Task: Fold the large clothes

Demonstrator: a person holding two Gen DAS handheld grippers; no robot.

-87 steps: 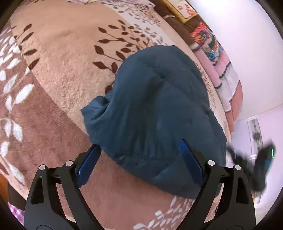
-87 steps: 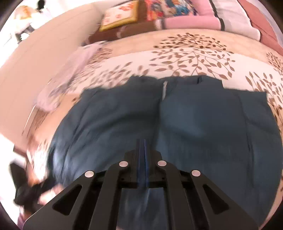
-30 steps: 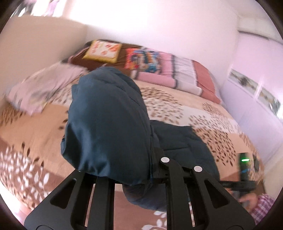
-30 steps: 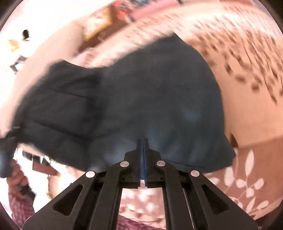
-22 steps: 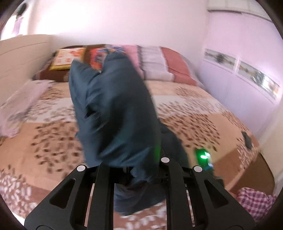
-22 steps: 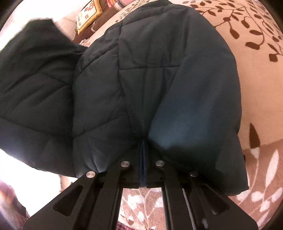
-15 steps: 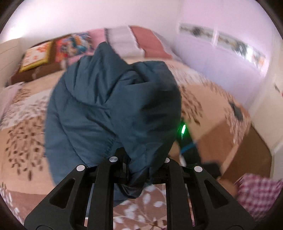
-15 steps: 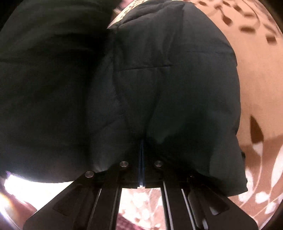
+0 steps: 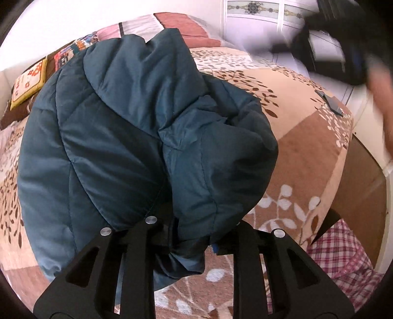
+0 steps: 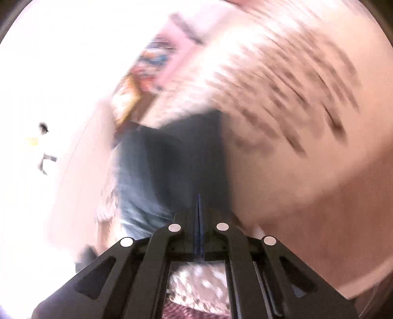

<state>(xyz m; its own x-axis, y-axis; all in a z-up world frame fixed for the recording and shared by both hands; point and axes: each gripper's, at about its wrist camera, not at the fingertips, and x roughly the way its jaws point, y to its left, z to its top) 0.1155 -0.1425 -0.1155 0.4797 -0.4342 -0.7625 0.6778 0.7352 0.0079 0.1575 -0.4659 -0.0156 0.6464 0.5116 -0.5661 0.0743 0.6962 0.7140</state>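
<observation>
Left gripper (image 9: 194,241) clamped on a bunched edge of the teal quilted jacket (image 9: 137,137), which mounds over its fingers above the bed (image 9: 302,152). Right gripper (image 10: 199,220) pressed closed; view too blurred to tell if cloth is caught. Judged mid-fold: next, lay the lifted part flat and square. Leaf-print blanket, pillows (image 9: 172,24) at the head, white wardrobe (image 9: 265,12) beyond.

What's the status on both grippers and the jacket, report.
Left gripper shut on blue quilted jacket, bunched, lifted over bed. Right gripper fingers together, view blurred, grasp unclear. Small dark object near bed's corner.
</observation>
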